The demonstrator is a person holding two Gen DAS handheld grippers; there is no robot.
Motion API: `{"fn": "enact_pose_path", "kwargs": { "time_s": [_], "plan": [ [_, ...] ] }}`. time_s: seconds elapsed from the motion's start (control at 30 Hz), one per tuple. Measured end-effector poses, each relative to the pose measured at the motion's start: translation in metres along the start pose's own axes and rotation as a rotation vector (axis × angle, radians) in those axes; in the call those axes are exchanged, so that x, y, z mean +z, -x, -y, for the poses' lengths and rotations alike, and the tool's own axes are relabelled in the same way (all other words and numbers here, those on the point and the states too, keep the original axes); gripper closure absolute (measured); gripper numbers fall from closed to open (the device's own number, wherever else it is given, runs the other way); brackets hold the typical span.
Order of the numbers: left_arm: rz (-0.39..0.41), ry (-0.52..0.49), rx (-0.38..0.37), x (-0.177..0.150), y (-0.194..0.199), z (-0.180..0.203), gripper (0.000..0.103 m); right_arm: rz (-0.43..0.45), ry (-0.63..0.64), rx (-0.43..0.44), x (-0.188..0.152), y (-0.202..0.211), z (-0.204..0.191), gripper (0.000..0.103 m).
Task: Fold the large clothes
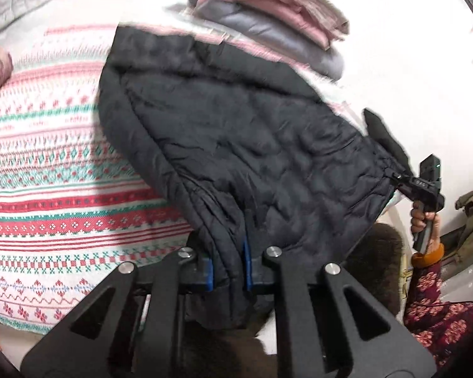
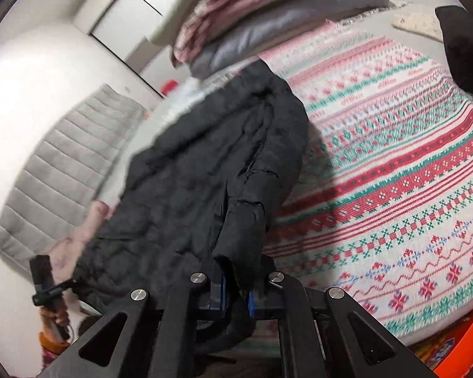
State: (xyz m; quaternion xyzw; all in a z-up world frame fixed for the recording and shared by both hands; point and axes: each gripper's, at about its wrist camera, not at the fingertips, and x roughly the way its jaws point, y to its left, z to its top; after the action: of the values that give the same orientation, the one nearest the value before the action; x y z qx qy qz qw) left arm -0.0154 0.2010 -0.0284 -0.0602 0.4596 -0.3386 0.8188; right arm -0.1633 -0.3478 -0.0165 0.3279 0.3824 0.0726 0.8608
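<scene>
Holding the black coat (image 1: 236, 145) tight in both the left gripper (image 1: 227, 271) and right gripper (image 2: 236, 293), lifting evenly over the bed cover (image 2: 394, 163).

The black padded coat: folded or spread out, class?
Partly folded: the black padded coat lies doubled lengthwise on the patterned bedspread, with the left gripper and right gripper each clamping an edge.

Bright room light; everything looks smeared and blurry, bending round the patterned bedspread (image 1: 63, 195), with dark corners.
</scene>
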Motion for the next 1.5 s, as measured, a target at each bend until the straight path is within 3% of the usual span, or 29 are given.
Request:
{"fn": "enact_pose_path", "kwargs": {
  "time_s": [0.27, 0.37, 0.47, 0.7, 0.87, 1.13, 1.2, 1.3, 1.43, 1.5],
  "plan": [
    [0.180, -0.052, -0.098, 0.006, 0.076, 0.039, 0.089, 0.149, 0.060, 0.074, -0.001, 0.073, -0.045, 0.095],
    [0.235, -0.020, -0.104, 0.017, 0.084, 0.027, 0.089, 0.204, 0.087, 0.075, 0.013, 0.092, -0.059, 0.095],
    [0.284, 0.071, -0.073, 0.036, 0.074, 0.001, 0.089, 0.228, 0.091, 0.020, 0.035, 0.085, -0.063, 0.095],
    [0.346, 0.271, -0.017, 0.093, 0.028, -0.054, 0.088, 0.268, 0.067, -0.083, 0.101, 0.025, -0.062, 0.095],
    [0.361, 0.350, 0.096, 0.132, -0.023, -0.084, 0.087, 0.279, 0.046, -0.139, 0.146, -0.033, -0.056, 0.095],
    [0.274, 0.484, 0.209, 0.142, -0.127, -0.139, 0.084, 0.153, 0.028, -0.262, 0.174, -0.149, -0.017, 0.094],
    [0.289, 0.474, 0.215, 0.134, -0.142, -0.141, 0.083, 0.105, 0.039, -0.293, 0.169, -0.173, -0.003, 0.093],
    [0.282, 0.374, 0.283, 0.134, -0.147, -0.127, 0.082, 0.044, 0.089, -0.331, 0.161, -0.200, 0.008, 0.090],
    [0.221, 0.280, 0.364, 0.139, -0.132, -0.108, 0.074, 0.035, 0.121, -0.373, 0.163, -0.203, -0.001, 0.084],
    [0.194, 0.248, 0.394, 0.140, -0.125, -0.101, 0.071, 0.010, 0.146, -0.390, 0.165, -0.197, -0.011, 0.076]
  ]
}}
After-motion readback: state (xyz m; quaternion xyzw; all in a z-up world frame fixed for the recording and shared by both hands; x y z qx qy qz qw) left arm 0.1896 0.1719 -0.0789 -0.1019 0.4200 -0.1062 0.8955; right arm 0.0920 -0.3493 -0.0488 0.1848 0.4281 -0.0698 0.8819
